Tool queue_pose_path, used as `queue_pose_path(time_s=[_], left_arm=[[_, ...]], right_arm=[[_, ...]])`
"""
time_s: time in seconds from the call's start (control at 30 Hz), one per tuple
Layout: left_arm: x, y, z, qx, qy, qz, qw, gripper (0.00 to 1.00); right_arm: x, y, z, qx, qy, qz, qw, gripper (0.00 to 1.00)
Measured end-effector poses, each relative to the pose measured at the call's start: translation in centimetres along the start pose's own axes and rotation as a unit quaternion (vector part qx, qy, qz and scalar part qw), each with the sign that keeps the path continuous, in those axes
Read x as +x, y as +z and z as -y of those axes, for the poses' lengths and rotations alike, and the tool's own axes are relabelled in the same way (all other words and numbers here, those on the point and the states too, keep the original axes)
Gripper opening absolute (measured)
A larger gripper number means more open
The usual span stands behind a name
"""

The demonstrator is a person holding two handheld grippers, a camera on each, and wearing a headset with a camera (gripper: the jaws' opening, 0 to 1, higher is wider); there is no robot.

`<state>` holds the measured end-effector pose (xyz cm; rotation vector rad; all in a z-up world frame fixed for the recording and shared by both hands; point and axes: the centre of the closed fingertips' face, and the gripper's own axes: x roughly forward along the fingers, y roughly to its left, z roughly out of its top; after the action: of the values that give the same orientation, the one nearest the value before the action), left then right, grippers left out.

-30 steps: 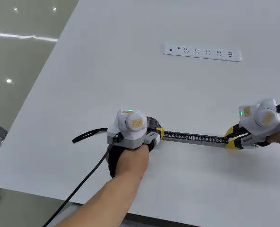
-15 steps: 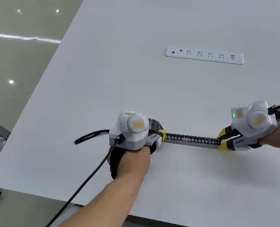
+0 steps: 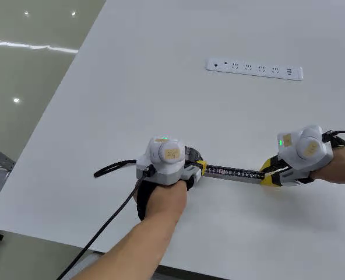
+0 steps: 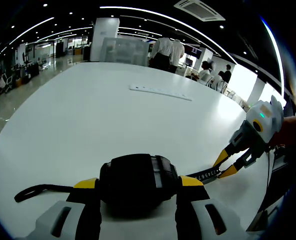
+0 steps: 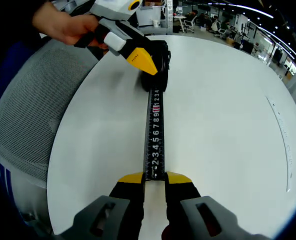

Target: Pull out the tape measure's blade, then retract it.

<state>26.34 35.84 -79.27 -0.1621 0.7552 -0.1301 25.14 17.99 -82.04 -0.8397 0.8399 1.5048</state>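
A wide open hall with strip lights overhead and a glossy floor [image 3: 27, 70] is surrounding the broad white worktop [image 3: 161, 76], where a white power strip [image 3: 254, 68] is lying toward the far edge. Close to the near edge, the left gripper [image 3: 194, 168] is clamping the black tape measure [image 4: 138, 180] by its case, its strap [image 3: 111, 167] trailing toward the left edge. The right gripper [image 5: 154, 178] is pinching the tip of the blade [image 5: 154, 130], which is stretching straight between the two.

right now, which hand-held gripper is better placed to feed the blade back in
Right. The right hand-held gripper pinches the blade tip and could guide it in; the left hand-held gripper clamps the case.
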Motion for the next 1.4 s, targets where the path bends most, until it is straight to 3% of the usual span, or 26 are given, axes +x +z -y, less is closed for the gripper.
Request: queue_pose_path(time_s=[1.4], left_arm=[[0.0,0.0,0.0,-0.003,-0.005,-0.002,1.0000,0.56]], right_arm=[[2.8,4.3,0.3,0.006,-0.006,0.038,0.9993,0.12]])
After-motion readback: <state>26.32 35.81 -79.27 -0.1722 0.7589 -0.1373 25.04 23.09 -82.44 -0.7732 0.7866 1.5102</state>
